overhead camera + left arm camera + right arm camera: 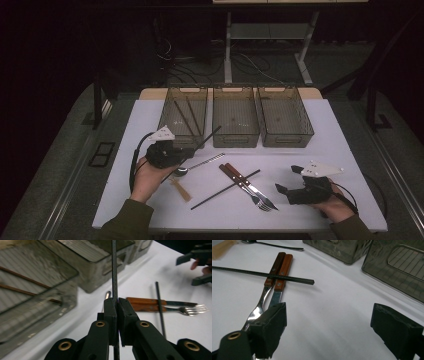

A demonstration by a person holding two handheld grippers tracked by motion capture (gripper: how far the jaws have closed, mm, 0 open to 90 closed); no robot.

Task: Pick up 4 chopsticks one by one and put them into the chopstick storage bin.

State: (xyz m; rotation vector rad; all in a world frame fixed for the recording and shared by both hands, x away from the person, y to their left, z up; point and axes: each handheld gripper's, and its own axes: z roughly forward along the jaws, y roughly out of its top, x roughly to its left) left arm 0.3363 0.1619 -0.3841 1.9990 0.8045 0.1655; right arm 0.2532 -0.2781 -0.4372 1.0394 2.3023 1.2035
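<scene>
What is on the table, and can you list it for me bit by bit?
left gripper: shut on a black chopstick, near the left bin
right gripper: open, holding nothing
left bin: two brown chopsticks inside
middle bin: looks empty
right bin: looks empty
on the table: second black chopstick, fork, knife, spoon

At the far side of the table (330, 130), three bins in one row: left bin (172, 131), middle bin (235, 140), right bin (285, 137). In the left bin, two chopsticks (187, 116). Before the bins, near the middle of the table, a knife (250, 186) and a fork (244, 187) side by side, with a loose chopstick (225, 189) lying across their handles. Left of these, a spoon (200, 164). Over the left part, the left gripper (192, 150), closed around a chopstick (209, 137) pointing toward the middle bin. At the right front, the right gripper (289, 178), jaws apart, just right of the fork.
</scene>
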